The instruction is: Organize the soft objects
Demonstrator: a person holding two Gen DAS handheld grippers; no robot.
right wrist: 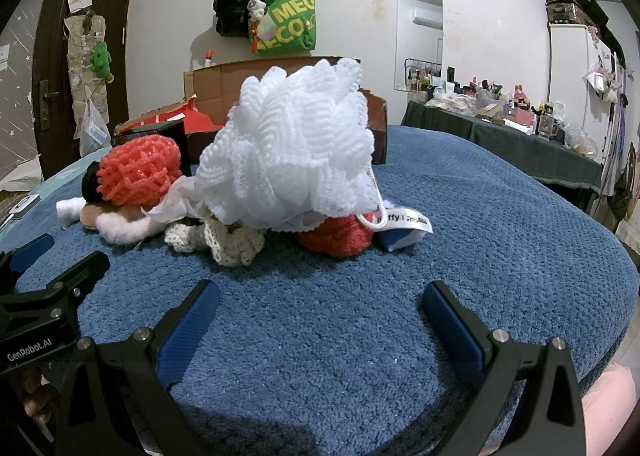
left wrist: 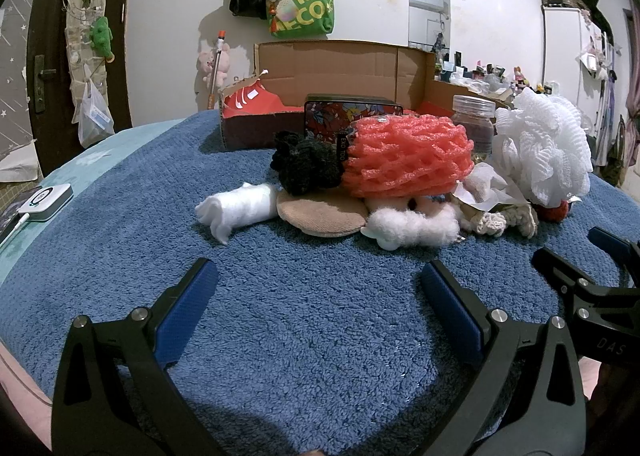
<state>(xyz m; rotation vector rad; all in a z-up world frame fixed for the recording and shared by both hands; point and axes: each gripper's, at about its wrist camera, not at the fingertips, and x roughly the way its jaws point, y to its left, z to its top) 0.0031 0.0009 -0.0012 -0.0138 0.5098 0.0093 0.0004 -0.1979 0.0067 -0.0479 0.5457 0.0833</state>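
From the left wrist view, the left claw [left wrist: 319,284] stands wide open and empty over a blue towel [left wrist: 300,316] that covers the surface. Past it lies the heap of soft things: a coral foam net sleeve [left wrist: 408,156] resting on a black fuzzy ball [left wrist: 308,168], a white cotton roll [left wrist: 240,208], a tan round pad [left wrist: 320,216], a white fluff wad [left wrist: 412,228] and a white mesh bath pouf [left wrist: 544,148] at the right end. A black tag beside the sleeve reads "EXO TOO". Behind the heap a cardboard box [left wrist: 344,68] stands open with something red inside, a floral tin [left wrist: 332,116] stands against its front, and a clear jar [left wrist: 474,112] with a dark filling stands near the pouf. A green tote bag [left wrist: 304,4] on the wall shows "MEG" and "ECO". The right claw's frame at the edge bears "DAS". From the right wrist view, the right claw [right wrist: 322,292] is likewise spread open and empty; the pouf sits atop a cream crochet piece [right wrist: 224,240] and a red knitted ball [right wrist: 340,236], with a white label [right wrist: 412,221] reading "ffy". The left claw's body reads "GenRobot.AI".
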